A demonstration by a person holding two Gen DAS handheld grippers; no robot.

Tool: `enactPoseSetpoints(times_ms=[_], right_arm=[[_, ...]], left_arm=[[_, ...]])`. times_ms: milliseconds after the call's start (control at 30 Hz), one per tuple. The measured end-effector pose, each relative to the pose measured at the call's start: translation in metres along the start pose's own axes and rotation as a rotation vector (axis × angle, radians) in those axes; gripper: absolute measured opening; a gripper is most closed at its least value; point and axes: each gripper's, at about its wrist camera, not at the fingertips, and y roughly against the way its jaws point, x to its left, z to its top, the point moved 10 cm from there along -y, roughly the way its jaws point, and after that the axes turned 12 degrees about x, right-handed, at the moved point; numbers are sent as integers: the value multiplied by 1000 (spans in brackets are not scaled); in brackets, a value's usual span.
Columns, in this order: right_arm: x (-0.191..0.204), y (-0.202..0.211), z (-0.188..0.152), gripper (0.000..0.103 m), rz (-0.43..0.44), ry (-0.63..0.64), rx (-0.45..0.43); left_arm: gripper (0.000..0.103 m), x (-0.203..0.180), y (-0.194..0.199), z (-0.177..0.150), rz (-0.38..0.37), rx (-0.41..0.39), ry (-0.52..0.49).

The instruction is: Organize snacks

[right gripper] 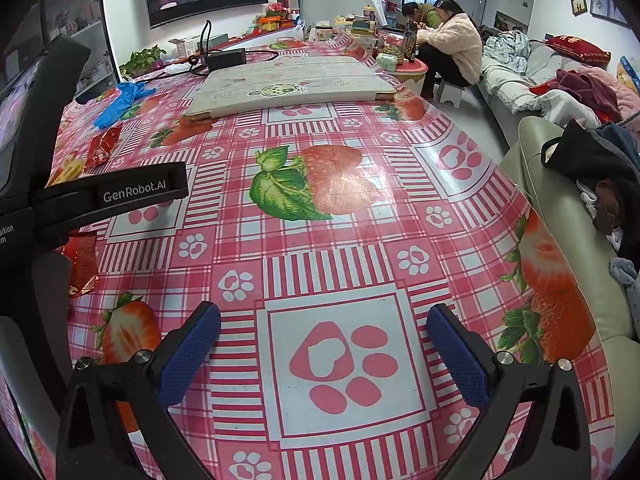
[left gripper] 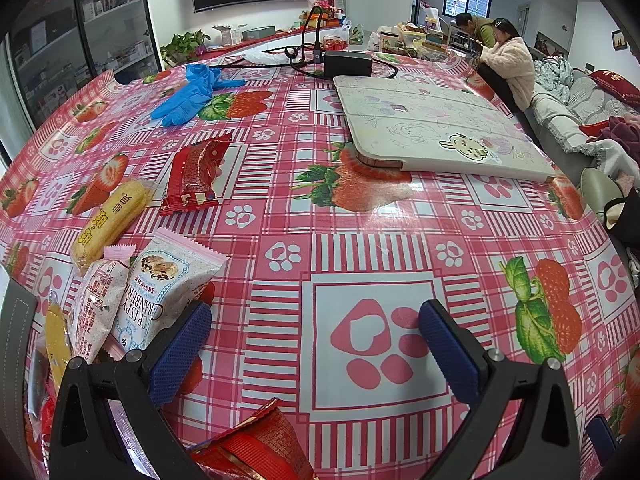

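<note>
Snacks lie on the strawberry tablecloth (left gripper: 360, 240). In the left wrist view a red wafer packet (left gripper: 194, 178) lies mid-left, a yellow cake packet (left gripper: 110, 218) beside it, and a Crispy Cranberry packet (left gripper: 160, 292) with a second white packet (left gripper: 96, 304) at the left, touching my left finger (left gripper: 180, 356). Another red packet (left gripper: 260, 444) lies under the left gripper (left gripper: 316, 344), which is open and empty. My right gripper (right gripper: 324, 356) is open and empty over bare cloth; the left gripper body (right gripper: 100, 196) and a red packet (right gripper: 82, 264) show at its left.
A white folded board (left gripper: 432, 128) lies at the far right of the table, with a black power adapter and cables (left gripper: 348, 62) behind it. Blue gloves (left gripper: 192, 94) lie far left. A sofa (right gripper: 560, 220) with clothes stands past the right table edge. Two people sit beyond.
</note>
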Motion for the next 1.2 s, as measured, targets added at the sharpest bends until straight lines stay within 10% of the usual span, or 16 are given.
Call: enactPoseSetpoints(times_ms=[933, 1200], right_arm=[[0, 2, -2, 103, 1, 0, 0], [0, 0, 0, 103, 1, 1, -1]], left_arm=[[103, 1, 1, -2, -1, 53, -13], [103, 27, 89, -30, -22, -41, -129]])
